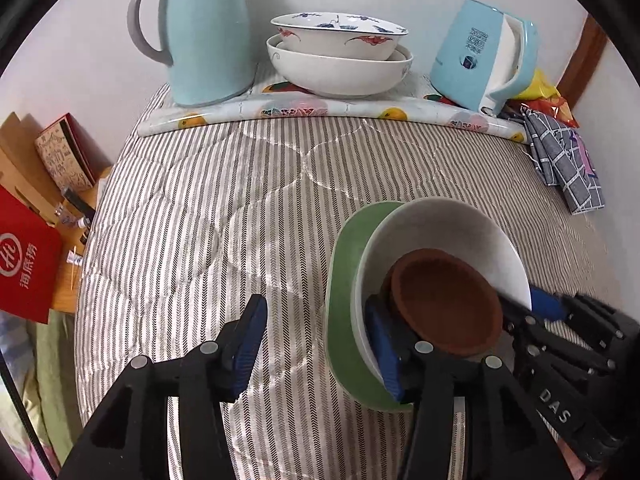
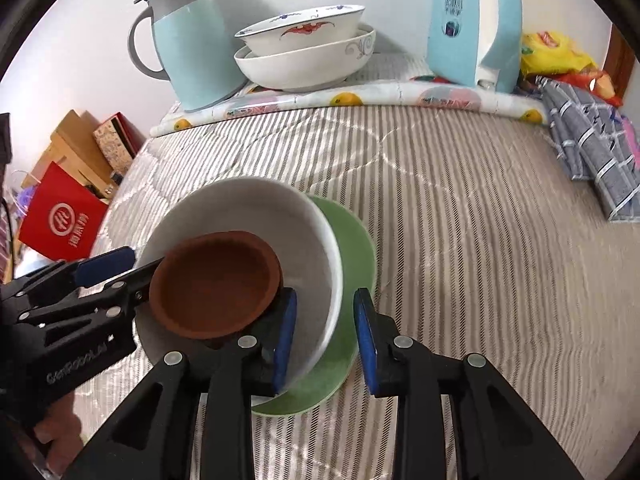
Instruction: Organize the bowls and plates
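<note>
On the striped quilt [image 1: 240, 208] stands a stack: a green plate [image 1: 340, 272] at the bottom, a white bowl [image 1: 440, 228] in it, and a small brown dish [image 1: 448, 300] inside the bowl. My left gripper [image 1: 316, 348] is open and straddles the stack's near-left rim, one pad inside the bowl, the other well clear outside. My right gripper [image 2: 326, 342] is open astride the right rim of the white bowl [image 2: 256, 208] and green plate [image 2: 356, 248], pads not pressing. Two patterned white bowls [image 1: 340, 52] are nested at the back.
A pale blue thermos jug [image 1: 204, 40] and a blue kettle [image 1: 480, 52] flank the far bowls on a fruit-print mat [image 1: 304, 112]. A checked cloth [image 1: 560, 160] and snack bags [image 2: 560, 56] lie back right. A red bag [image 1: 24, 260] and boxes [image 1: 60, 152] stand off the left edge.
</note>
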Demonstrator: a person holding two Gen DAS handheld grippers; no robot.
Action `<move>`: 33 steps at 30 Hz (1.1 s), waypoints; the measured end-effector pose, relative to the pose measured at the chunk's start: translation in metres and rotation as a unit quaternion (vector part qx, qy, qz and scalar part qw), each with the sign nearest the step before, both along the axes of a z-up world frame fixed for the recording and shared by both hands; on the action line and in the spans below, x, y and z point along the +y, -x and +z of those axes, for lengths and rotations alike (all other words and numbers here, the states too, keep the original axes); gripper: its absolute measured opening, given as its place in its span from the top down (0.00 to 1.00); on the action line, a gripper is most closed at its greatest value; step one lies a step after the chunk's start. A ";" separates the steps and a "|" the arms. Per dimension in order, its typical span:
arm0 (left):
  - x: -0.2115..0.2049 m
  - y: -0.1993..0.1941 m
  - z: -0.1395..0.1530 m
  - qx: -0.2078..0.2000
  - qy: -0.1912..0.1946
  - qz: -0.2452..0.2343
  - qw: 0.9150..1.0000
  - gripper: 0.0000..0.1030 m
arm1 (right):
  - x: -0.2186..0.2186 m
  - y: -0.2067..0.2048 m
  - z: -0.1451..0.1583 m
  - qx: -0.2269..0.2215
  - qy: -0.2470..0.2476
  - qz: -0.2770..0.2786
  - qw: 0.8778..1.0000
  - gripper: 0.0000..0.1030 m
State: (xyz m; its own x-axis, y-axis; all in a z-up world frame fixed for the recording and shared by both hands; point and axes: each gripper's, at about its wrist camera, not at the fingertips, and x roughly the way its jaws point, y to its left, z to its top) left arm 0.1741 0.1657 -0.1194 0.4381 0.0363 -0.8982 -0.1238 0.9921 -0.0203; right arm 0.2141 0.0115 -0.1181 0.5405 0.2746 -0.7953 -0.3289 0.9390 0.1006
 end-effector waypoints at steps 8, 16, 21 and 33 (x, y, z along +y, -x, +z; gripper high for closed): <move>0.000 -0.001 -0.001 -0.001 0.004 -0.003 1.000 0.53 | -0.007 -0.004 0.000 -0.012 -0.001 -0.009 1.000 0.53; 0.003 0.003 0.002 -0.006 0.019 -0.004 1.000 0.53 | -0.016 0.000 0.002 -0.015 -0.006 -0.009 1.000 0.49; 0.004 0.009 0.009 -0.017 0.028 -0.001 0.999 0.53 | -0.027 0.006 0.008 -0.022 -0.023 -0.012 0.999 0.49; -0.023 0.046 0.053 -0.072 0.025 -0.001 0.997 0.53 | -0.062 0.055 0.050 -0.083 -0.032 -0.043 0.995 0.43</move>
